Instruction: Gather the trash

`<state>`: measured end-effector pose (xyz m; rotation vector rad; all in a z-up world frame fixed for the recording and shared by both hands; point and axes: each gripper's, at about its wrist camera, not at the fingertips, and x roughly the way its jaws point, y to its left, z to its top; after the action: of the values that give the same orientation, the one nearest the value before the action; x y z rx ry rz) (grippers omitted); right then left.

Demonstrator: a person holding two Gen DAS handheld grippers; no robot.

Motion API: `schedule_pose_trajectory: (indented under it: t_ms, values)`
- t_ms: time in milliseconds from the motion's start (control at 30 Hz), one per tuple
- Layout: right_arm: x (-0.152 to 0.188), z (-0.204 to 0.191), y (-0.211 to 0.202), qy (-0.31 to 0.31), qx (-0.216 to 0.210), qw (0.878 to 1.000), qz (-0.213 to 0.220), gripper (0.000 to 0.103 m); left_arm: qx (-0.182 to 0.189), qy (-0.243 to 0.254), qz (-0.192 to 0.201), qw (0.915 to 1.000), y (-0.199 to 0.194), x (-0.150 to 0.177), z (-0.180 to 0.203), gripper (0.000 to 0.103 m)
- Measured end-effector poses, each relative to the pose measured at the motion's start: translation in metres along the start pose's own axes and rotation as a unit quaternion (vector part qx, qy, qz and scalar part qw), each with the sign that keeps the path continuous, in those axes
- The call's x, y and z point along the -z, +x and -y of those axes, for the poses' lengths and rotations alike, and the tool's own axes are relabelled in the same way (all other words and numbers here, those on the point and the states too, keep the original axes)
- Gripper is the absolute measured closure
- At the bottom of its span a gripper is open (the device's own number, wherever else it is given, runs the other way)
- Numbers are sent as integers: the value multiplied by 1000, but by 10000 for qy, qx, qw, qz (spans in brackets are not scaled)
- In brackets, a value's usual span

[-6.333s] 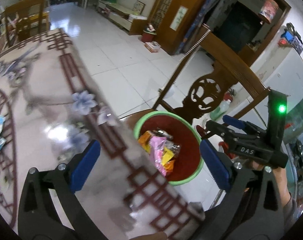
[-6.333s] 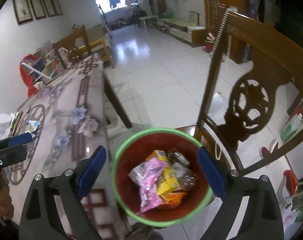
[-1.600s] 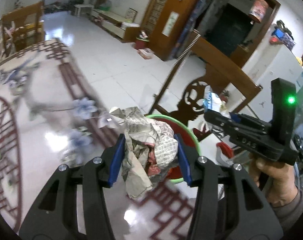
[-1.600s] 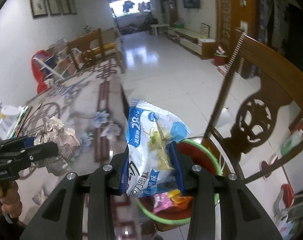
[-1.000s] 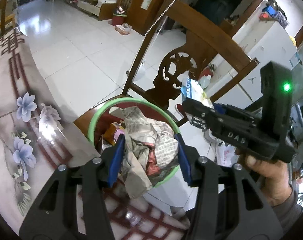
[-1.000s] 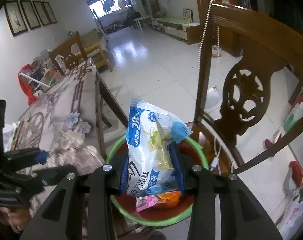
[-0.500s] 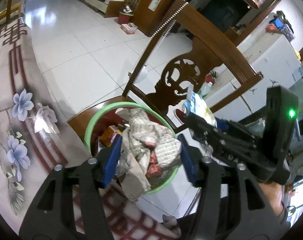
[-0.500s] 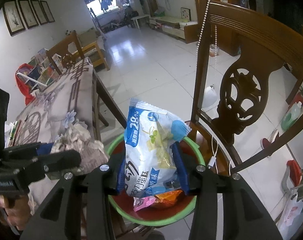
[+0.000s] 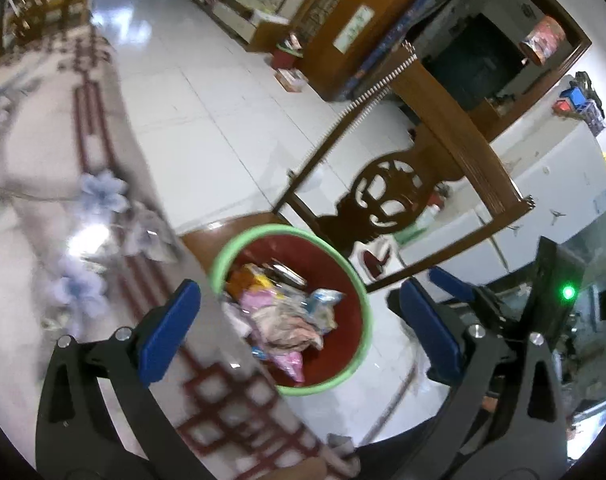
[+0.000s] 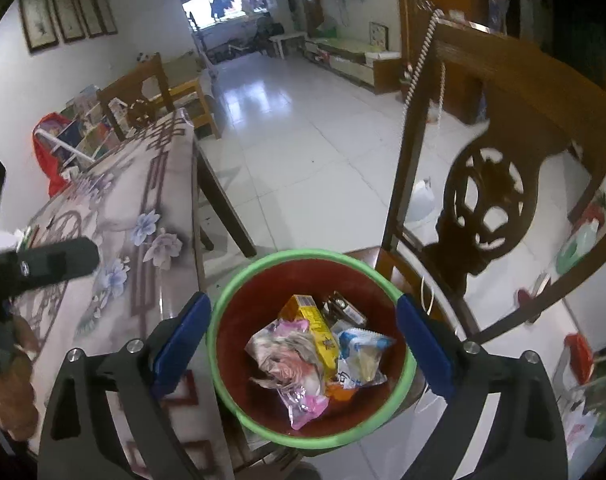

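A green-rimmed red bin (image 10: 311, 254) stands on a chair seat beside the table. Crumpled newspaper (image 10: 287, 360) and a blue-and-white snack bag (image 10: 361, 354) lie loose on top of other wrappers inside it. My right gripper (image 10: 303, 340) hovers straight above the bin, its jaws opening wide with nothing between them. My left gripper (image 9: 299, 320) hangs over the table edge, jaws also opening and empty, with the bin (image 9: 295, 234) partly hidden behind the table. The right gripper (image 9: 435, 292) shows at the right of the left wrist view. The left gripper (image 10: 59, 260) is a dark blur at the left of the right wrist view.
The table (image 10: 151, 184) with a floral cover runs along the left. A carved wooden chair back (image 10: 491, 208) with a bead string (image 10: 417, 64) rises just behind the bin. White tiled floor (image 10: 303, 140) stretches beyond. A hand (image 10: 11, 400) holds the left gripper.
Both grippers opened wide. The newspaper left the left gripper and the snack bag left the right; both now lie in the bin. The left gripper drew back over the table edge.
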<state>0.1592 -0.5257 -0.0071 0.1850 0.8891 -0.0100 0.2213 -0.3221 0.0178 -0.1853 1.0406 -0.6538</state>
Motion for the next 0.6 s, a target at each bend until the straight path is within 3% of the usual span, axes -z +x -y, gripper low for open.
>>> schedule_pose_trajectory:
  t_ms: [133,300,600]
  values:
    - [4,-22,-11,-133,-37,9998,148,8,-512,195,449,9975,-36,5,-7,5]
    - [11,-63,-24,-358,-99,9988,324,8,-843,287,895,9920,-90,21,-28,5]
    - [43,-162,-53,-888,-294,9929,731,7,-1984,266,1667,9655,-192,89,-85,5]
